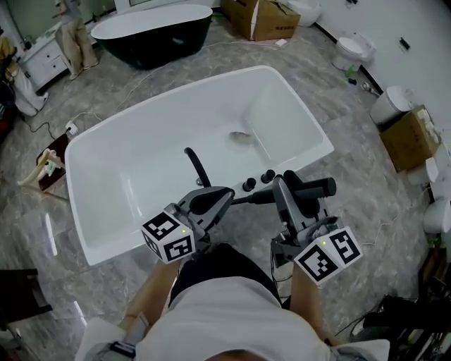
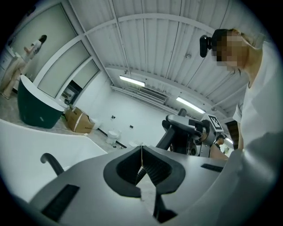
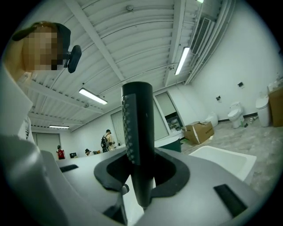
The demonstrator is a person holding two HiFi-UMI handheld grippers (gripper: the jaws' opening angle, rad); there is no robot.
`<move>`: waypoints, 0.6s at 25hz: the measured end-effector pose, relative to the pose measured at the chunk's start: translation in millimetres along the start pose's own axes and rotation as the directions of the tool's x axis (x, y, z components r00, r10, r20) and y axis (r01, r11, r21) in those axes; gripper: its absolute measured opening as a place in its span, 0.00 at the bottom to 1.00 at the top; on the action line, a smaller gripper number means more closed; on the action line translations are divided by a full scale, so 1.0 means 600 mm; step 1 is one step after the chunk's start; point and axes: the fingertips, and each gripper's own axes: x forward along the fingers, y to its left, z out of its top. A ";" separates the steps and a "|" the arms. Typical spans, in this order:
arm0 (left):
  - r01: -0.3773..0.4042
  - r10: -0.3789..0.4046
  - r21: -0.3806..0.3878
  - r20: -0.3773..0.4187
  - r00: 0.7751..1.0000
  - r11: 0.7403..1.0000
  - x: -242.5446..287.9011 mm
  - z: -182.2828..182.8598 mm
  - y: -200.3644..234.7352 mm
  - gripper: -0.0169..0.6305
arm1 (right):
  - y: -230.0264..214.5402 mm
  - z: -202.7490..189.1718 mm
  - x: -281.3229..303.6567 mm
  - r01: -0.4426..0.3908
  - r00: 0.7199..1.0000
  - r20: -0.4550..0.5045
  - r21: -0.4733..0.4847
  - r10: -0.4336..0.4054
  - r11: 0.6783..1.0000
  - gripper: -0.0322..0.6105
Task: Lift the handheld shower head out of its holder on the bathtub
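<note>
Two grippers sit in front of you over the near rim of the white bathtub (image 1: 134,176). Your right gripper (image 1: 289,192) is clamped at a middling width on the black handheld shower head (image 1: 318,188). In the right gripper view the shower head (image 3: 138,128) stands as a dark bar between the jaws, a pad pressed on each side and its strip of nozzle dots facing left. From the head view it lies roughly level, with its free end sticking out to the right past the gripper. It is above the tub's near rim and just beside the two black knobs (image 1: 249,185). (Its holder can't be picked out, so I can't tell whether it has come clear of it.)

Your left gripper (image 1: 227,194) is closed right up. In the left gripper view its ribbed pads (image 2: 151,169) meet along a thin line with nothing seen between them. It sits just to the left of the right gripper, near the curved black spout (image 1: 196,166).

Inside the white bathtub, the drain (image 1: 239,137) shows on the floor. A black bathtub (image 1: 151,32) stands well apart behind it. Beside that is an open cardboard box (image 1: 262,17) whose contents can't be made out.
</note>
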 end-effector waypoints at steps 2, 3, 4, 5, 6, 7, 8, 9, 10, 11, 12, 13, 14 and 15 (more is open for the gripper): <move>0.048 -0.048 -0.003 -0.024 0.999 0.999 0.027 -0.010 -0.018 0.05 | -0.025 0.013 -0.030 0.054 0.998 0.024 0.011 -0.054 0.998 0.23; 0.071 -0.071 -0.004 -0.036 0.997 0.997 0.040 -0.015 -0.027 0.05 | -0.038 0.017 -0.045 0.080 0.996 0.035 0.018 -0.081 0.997 0.23; 0.094 -0.095 -0.005 -0.047 0.994 0.996 0.053 -0.021 -0.036 0.05 | -0.050 0.021 -0.061 0.106 0.993 0.046 0.025 -0.107 0.994 0.23; 0.117 -0.117 -0.007 -0.059 0.991 0.993 0.065 -0.027 -0.045 0.05 | -0.061 0.025 -0.077 0.131 0.990 0.058 0.031 -0.132 0.991 0.23; 0.138 -0.138 -0.008 -0.069 0.988 0.990 0.076 -0.032 -0.054 0.05 | -0.073 0.028 -0.093 0.155 0.985 0.069 0.036 -0.158 0.987 0.23; 0.157 -0.158 -0.010 -0.080 0.984 0.987 0.086 -0.036 -0.062 0.05 | -0.083 0.032 -0.109 0.180 0.980 0.080 0.043 -0.183 0.983 0.23; 0.176 -0.176 -0.012 -0.090 0.980 0.984 0.096 -0.040 -0.069 0.05 | -0.094 0.035 -0.125 0.204 0.974 0.092 0.050 -0.208 0.978 0.23; 0.194 -0.195 -0.015 -0.099 0.976 0.981 0.105 -0.045 -0.075 0.05 | -0.103 0.038 -0.140 0.227 0.967 0.104 0.058 -0.232 0.972 0.23; 0.212 -0.213 -0.017 -0.110 0.971 0.977 0.114 -0.050 -0.082 0.05 | -0.112 0.041 -0.156 0.251 0.959 0.117 0.065 -0.257 0.966 0.23; 0.232 -0.232 -0.019 -0.121 0.965 0.973 0.123 -0.056 -0.089 0.05 | -0.121 0.044 -0.173 0.274 0.951 0.129 0.071 -0.282 0.959 0.23; 0.252 -0.252 -0.021 -0.132 0.959 0.968 0.133 -0.063 -0.098 0.05 | -0.131 0.046 -0.191 0.298 0.941 0.140 0.076 -0.307 0.951 0.23; 0.272 -0.272 -0.022 -0.144 0.951 0.962 0.144 -0.070 -0.108 0.05 | -0.141 0.049 -0.210 0.323 0.931 0.151 0.081 -0.332 0.943 0.23; 0.292 -0.292 -0.022 -0.156 0.944 0.956 0.156 -0.076 -0.119 0.05 | -0.151 0.052 -0.231 0.347 0.920 0.161 0.085 -0.356 0.934 0.23; 0.311 -0.310 -0.023 -0.166 0.936 0.950 0.167 -0.082 -0.130 0.05 | -0.161 0.055 -0.251 0.369 0.909 0.171 0.091 -0.380 0.925 0.23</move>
